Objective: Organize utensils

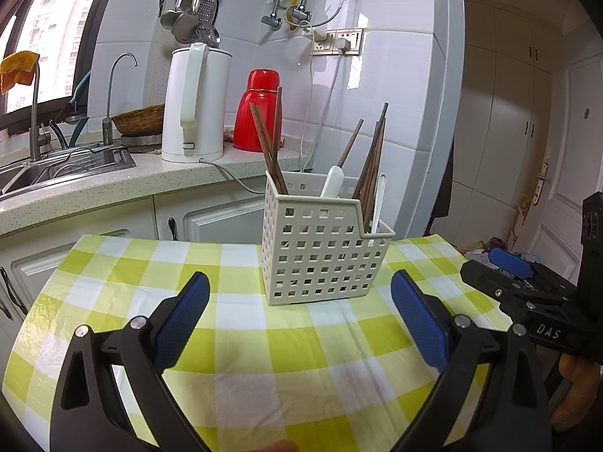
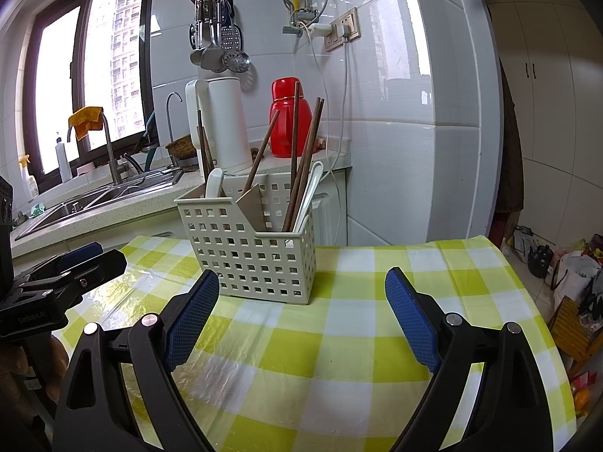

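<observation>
Home kitchen, steel sink [image 2: 94, 203] under window, white kettle [image 1: 196, 105], red thermos [image 1: 258, 113], hanging ladles [image 2: 218, 37], tiled wall

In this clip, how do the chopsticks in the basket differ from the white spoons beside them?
The chopsticks are dark brown, thin, straight sticks; the white spoons are pale and broader, with rounded ends. The chopsticks rise far above the basket rim, while the spoons poke out only a little. Both kinds stand leaning in the same perforated basket.
</observation>
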`<state>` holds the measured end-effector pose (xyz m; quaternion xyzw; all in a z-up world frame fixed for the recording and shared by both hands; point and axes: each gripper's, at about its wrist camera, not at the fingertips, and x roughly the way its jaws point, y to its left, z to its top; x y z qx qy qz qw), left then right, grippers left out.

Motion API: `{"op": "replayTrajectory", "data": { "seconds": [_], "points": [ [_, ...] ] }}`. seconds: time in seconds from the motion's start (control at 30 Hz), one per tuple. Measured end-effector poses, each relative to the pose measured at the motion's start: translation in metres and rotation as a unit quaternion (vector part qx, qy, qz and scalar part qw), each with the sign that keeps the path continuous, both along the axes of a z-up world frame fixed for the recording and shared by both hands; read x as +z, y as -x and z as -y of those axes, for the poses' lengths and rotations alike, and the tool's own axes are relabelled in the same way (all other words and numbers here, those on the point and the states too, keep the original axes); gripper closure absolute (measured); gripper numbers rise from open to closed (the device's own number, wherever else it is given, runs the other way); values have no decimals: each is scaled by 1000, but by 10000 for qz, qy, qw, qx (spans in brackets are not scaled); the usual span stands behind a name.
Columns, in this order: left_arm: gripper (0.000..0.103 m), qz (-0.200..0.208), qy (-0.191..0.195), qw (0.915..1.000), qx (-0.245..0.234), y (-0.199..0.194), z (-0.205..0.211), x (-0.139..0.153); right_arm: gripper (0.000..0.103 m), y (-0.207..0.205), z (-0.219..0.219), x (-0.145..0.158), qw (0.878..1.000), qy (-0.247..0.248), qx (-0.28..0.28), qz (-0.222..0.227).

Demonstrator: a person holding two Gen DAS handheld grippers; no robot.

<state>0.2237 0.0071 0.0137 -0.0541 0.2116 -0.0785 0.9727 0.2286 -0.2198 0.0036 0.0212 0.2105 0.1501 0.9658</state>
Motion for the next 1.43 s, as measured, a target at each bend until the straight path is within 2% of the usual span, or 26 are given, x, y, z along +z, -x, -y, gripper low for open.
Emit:
{"op": "replayTrajectory", "data": {
  "seconds": [1.43],
  "points": [
    [5,-114,37,9999,-101,-2,0,-4,19,0,-2,-3,10000,20,12,-47]
  ]
}}
